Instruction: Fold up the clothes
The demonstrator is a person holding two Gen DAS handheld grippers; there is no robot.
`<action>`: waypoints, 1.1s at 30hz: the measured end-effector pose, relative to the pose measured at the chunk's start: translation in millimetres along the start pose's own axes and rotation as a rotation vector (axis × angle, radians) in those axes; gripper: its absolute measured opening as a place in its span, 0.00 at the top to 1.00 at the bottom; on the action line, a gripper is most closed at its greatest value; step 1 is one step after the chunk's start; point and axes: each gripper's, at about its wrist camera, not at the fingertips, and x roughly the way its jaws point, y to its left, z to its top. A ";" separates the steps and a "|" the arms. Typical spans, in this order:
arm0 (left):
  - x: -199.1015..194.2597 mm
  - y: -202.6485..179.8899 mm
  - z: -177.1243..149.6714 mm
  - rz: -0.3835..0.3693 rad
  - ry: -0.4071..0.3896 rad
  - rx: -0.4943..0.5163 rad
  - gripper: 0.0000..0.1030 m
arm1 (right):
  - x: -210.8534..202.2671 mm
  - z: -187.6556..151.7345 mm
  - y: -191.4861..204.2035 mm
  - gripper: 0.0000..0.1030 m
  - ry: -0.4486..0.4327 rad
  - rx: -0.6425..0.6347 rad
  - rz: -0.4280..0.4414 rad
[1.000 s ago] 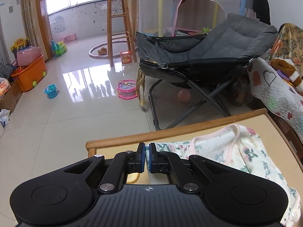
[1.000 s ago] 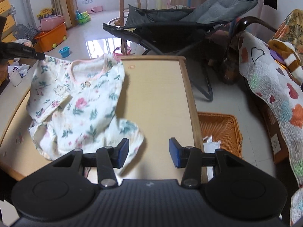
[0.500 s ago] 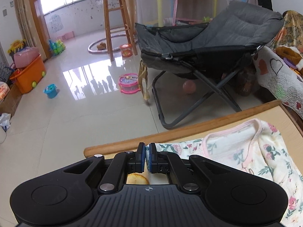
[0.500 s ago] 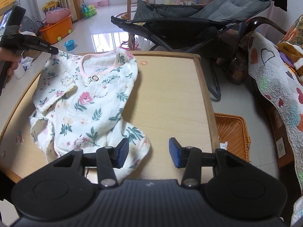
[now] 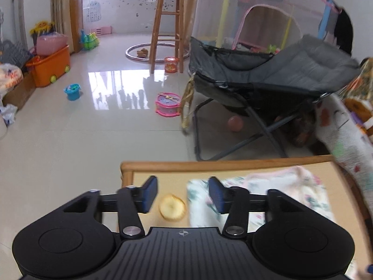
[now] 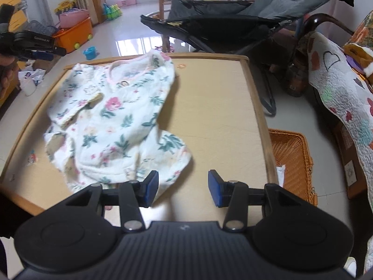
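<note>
Floral baby garment spread on table; both grippers stand wide and hold nothing.

The white floral cotton baby garment [image 6: 112, 126] with pink neckline trim lies loosely spread on the left half of the wood-rimmed tan table [image 6: 214, 107], its long axis running from the far edge to the near edge, neckline far. The right gripper [image 6: 179, 187] is at the near hem, its left pad over the cloth, so it is the nearer. The left gripper [image 5: 183, 194] is at the far left corner, the garment to its right. Lettering on the left tool is too blurred to read, possibly a brand.
</note>
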 end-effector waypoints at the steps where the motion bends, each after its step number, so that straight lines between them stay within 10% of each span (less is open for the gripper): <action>1: -5.7 -2.1 -8.1 -0.016 0.005 -0.009 0.45 | -2.2 -0.1 2.0 0.55 -0.011 0.000 0.009; 18: -57.6 -42.7 -146.2 -0.230 0.111 -0.087 0.45 | 15.0 10.2 45.3 0.79 0.022 0.003 0.058; 33: -72.3 -16.2 -156.4 -0.235 0.104 -0.180 0.45 | 15.2 14.6 63.8 0.97 0.019 -0.107 0.058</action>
